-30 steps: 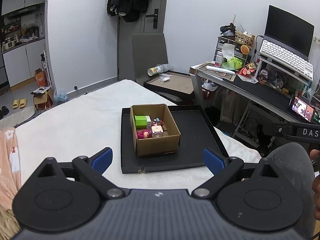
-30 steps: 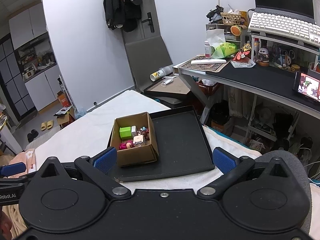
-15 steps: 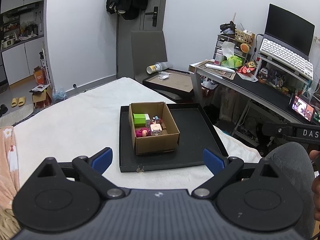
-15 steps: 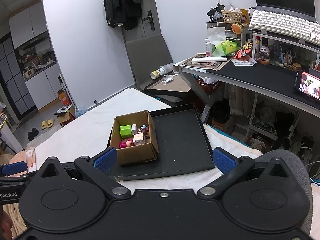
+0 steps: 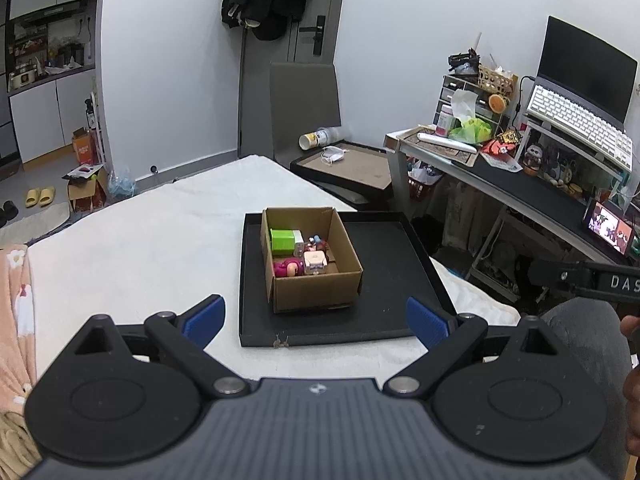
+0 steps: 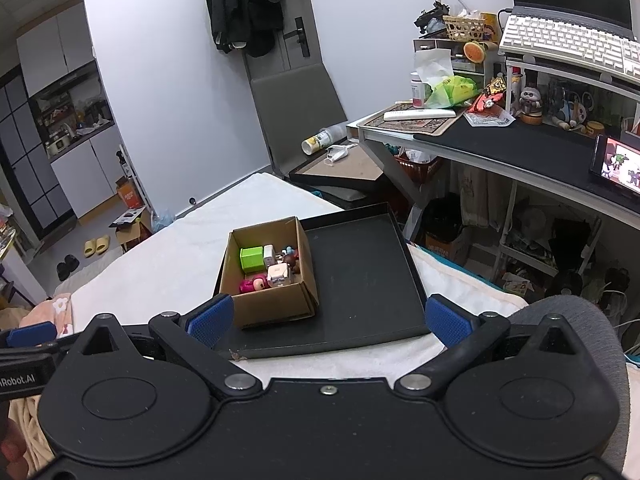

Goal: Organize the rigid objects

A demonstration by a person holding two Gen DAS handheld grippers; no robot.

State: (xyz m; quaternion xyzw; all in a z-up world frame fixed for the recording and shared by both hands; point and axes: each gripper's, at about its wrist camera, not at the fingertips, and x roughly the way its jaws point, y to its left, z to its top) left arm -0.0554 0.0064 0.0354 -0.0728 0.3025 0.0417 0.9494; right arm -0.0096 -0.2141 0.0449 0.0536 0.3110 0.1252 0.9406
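A brown cardboard box (image 5: pixel 316 288) (image 6: pixel 272 304) stands on the left part of a shallow black tray (image 5: pixel 396 280) (image 6: pixel 360 280), which lies on a white-covered bed. Inside the box are a green block (image 5: pixel 282 240) (image 6: pixel 251 258), a pink figure (image 5: pixel 287 269) (image 6: pixel 252 284), a pale cube toy (image 5: pixel 315 261) (image 6: pixel 279 274) and several smaller figures. My left gripper (image 5: pixel 315 322) hovers open in front of the tray, holding nothing. The right gripper (image 6: pixel 328 320) is likewise open, just short of the tray's near edge, with its left pad over the box's near corner in the view.
A cluttered desk (image 6: pixel 520 148) with a keyboard and figurines stands to the right. A second tray (image 5: pixel 352 168) with a tipped cup lies beyond the bed's far corner. A peach blanket (image 5: pixel 16 320) lies at the left. A person's grey-clad knee (image 6: pixel 568 320) is at the right.
Both views have shifted slightly; the box and tray sit a little higher in the left wrist view and a little more to the left in the right wrist view. Both grippers stay open.
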